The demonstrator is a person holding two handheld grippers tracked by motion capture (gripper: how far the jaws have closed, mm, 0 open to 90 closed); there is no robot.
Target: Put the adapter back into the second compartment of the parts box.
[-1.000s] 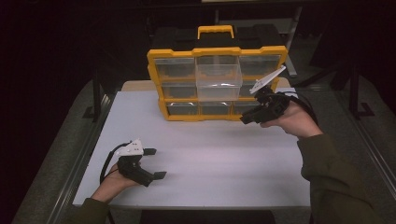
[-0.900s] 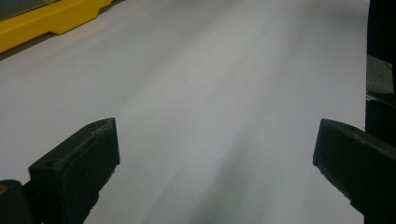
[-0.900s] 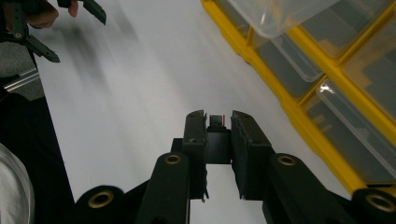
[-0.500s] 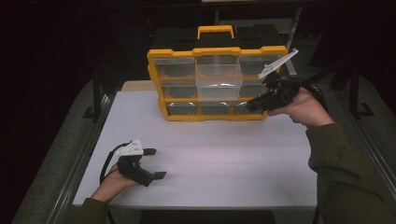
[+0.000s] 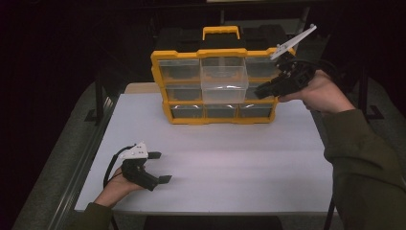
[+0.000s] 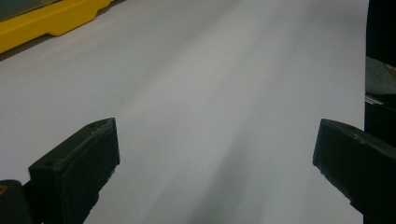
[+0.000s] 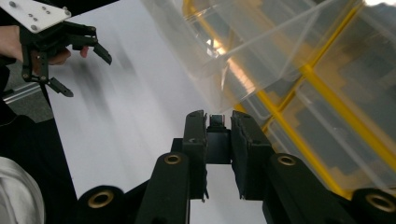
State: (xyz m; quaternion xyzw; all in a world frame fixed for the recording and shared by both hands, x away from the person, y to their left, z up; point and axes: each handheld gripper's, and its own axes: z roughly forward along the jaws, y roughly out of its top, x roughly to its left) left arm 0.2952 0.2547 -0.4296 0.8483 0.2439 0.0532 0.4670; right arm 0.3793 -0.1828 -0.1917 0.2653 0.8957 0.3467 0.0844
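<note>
A yellow organiser (image 5: 213,52) with clear drawers stands upright at the back of the white table (image 5: 239,158). Its middle drawer (image 5: 224,84) sticks out toward me. My right gripper (image 5: 261,91) is held in the air at the organiser's right side, level with the middle row. In the right gripper view the right gripper (image 7: 218,128) is shut on a small dark part (image 7: 217,122), just below the clear drawer (image 7: 243,51). My left gripper (image 5: 161,166) rests at the front left of the table, open and with nothing in it; its jaws stand wide apart in the left gripper view (image 6: 217,154).
The organiser's yellow base (image 6: 46,21) lies far ahead of the left gripper. A dark case with a yellow handle (image 5: 220,32) sits behind the organiser. A metal rail (image 5: 81,167) runs along the table's left edge. The left hand and its gripper (image 7: 85,73) appear far off in the right gripper view.
The right gripper has risen and moved right and back, from in front of the lower right drawers to the organiser's right side. The left gripper has stayed put.
</note>
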